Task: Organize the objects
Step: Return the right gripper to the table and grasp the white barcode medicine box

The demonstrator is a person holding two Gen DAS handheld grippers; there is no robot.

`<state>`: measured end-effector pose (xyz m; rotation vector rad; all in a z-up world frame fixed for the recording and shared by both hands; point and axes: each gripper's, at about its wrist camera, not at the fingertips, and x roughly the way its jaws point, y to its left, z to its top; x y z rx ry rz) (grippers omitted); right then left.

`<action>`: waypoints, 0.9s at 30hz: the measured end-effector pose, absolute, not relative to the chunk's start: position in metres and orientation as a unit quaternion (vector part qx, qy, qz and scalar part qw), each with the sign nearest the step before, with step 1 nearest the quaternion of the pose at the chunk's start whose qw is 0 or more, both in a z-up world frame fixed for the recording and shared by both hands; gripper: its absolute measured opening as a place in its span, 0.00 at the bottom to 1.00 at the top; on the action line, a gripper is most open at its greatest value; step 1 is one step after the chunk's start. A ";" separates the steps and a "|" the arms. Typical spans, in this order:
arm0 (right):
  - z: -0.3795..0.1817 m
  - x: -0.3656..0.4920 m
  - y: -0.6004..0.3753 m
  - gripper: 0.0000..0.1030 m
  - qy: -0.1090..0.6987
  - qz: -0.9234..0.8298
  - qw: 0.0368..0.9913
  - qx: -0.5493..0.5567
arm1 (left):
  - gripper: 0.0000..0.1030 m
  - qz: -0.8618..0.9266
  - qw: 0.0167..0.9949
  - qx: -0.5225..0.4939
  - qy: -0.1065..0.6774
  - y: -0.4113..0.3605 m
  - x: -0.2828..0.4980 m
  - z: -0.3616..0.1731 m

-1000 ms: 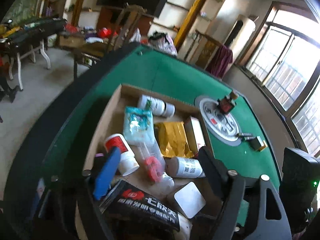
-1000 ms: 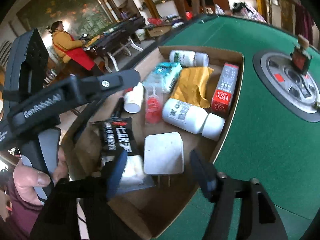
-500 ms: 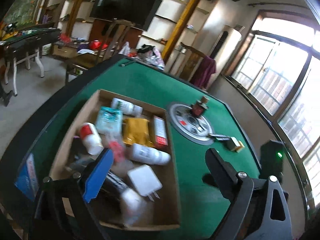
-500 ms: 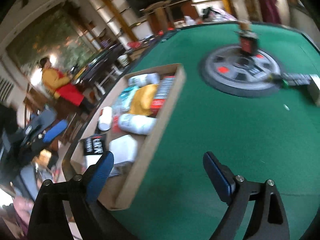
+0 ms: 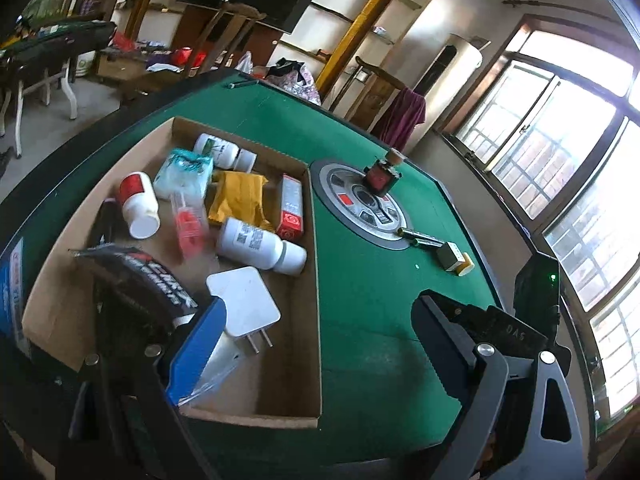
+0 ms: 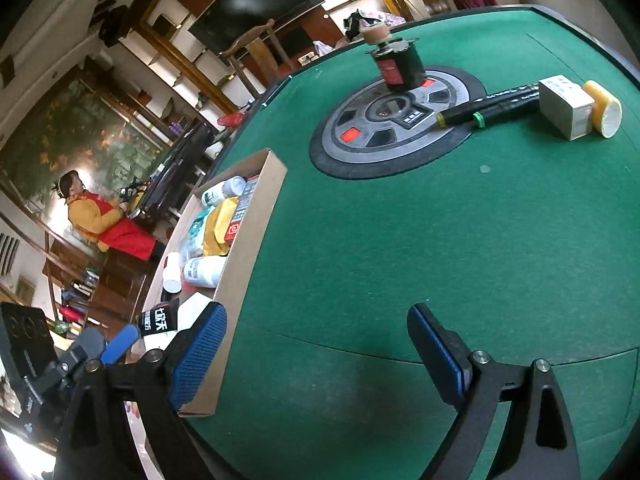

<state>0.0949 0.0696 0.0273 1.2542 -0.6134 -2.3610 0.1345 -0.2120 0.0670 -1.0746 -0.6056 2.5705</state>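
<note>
1. The left gripper [image 5: 316,336] stands wide open and empty. A second ago it hung low over the cardboard box [image 5: 312,216]; it now sits back and off toward the box's near right corner, one finger [image 5: 196,356] above the white charger [image 5: 244,304], the other over bare green surface [image 5: 372,312].
2. The right gripper [image 6: 316,344] is likewise wide open with nothing between its jaws. A second ago it straddled the charger inside the box; it now hovers over open green surface [image 6: 400,248], the box [image 6: 256,232] to its left.
3. Box contents lie loose and unchanged in place: black packet [image 5: 140,272], white bottle [image 5: 260,244], red-capped bottle [image 5: 138,208], yellow pouch [image 5: 236,200], red carton [image 5: 292,208].
4. Farther off, outside the box: two dark markers [image 6: 492,106], small grey box [image 6: 564,106], yellow roll [image 6: 604,108], and a dark jar [image 6: 396,64] on the round centre panel [image 6: 384,128].
5. Judgement: both grippers have released and withdrawn; the right one appears headed for the loose items beyond.
</note>
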 end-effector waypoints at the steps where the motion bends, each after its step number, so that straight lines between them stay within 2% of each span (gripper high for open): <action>1: 0.027 0.094 0.070 0.92 -0.221 -0.844 0.197 0.448 | 0.91 0.892 0.144 -0.373 -0.211 -0.213 0.136 0.067; 17: 0.039 0.099 0.107 0.92 -0.226 -0.857 0.168 0.432 | 0.91 0.888 0.172 -0.382 -0.188 -0.192 0.146 0.063; 27: 0.099 0.093 0.204 0.95 -0.212 -0.914 0.035 0.345 | 0.91 0.878 0.201 -0.395 -0.179 -0.174 0.148 0.059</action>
